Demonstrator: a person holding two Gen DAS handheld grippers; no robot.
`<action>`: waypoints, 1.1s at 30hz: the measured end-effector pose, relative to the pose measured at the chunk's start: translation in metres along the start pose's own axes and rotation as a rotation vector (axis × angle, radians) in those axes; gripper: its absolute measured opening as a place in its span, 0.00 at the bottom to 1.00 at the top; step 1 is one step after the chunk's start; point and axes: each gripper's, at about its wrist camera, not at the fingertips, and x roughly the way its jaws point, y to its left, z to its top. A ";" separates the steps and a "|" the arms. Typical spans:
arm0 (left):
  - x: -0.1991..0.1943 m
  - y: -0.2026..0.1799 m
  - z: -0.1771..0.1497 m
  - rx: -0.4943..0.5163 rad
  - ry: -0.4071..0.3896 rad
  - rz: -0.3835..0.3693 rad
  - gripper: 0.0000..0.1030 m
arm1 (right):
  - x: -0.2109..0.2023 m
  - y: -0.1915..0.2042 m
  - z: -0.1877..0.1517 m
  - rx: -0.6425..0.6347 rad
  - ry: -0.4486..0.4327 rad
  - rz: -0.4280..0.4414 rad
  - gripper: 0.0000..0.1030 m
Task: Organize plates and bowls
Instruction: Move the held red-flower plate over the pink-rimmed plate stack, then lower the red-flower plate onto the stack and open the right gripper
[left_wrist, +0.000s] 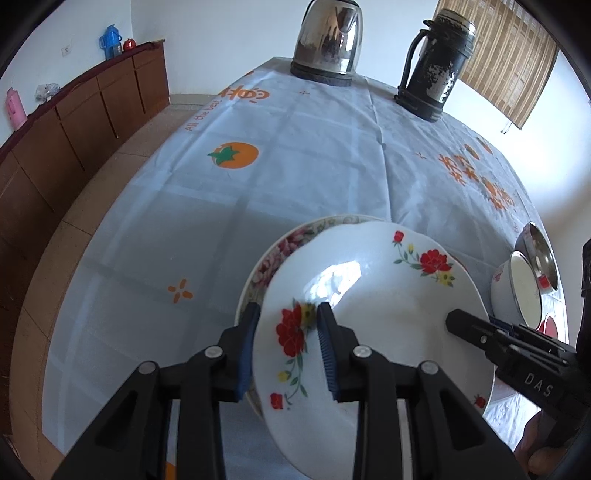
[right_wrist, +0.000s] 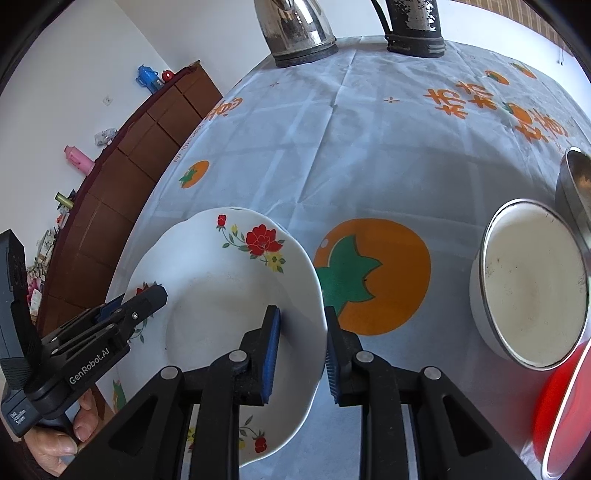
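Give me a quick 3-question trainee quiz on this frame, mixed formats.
1. True or false: both grippers, left gripper and right gripper, grip the red-flower plate by its rim.
2. What lies directly under that plate? A) pink-flower plate B) steel bowl C) bare tablecloth
3. Fill in: at the table's far edge stand a steel kettle and a black ____.

Key: 1 true; 2 A; 3 flask

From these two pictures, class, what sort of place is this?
Probably a home dining room: a tablecloth-covered table holding a steel kettle and a flowered plate, with a long wooden sideboard along the wall.
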 end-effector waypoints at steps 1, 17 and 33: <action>0.000 0.000 0.000 0.000 -0.001 0.001 0.28 | 0.000 0.001 -0.001 -0.007 -0.009 -0.004 0.25; 0.000 0.001 0.006 0.002 -0.013 -0.003 0.28 | 0.004 0.005 -0.004 -0.036 -0.110 -0.032 0.28; -0.014 -0.001 0.007 0.088 -0.085 0.086 0.32 | 0.010 0.011 -0.013 -0.075 -0.135 -0.047 0.32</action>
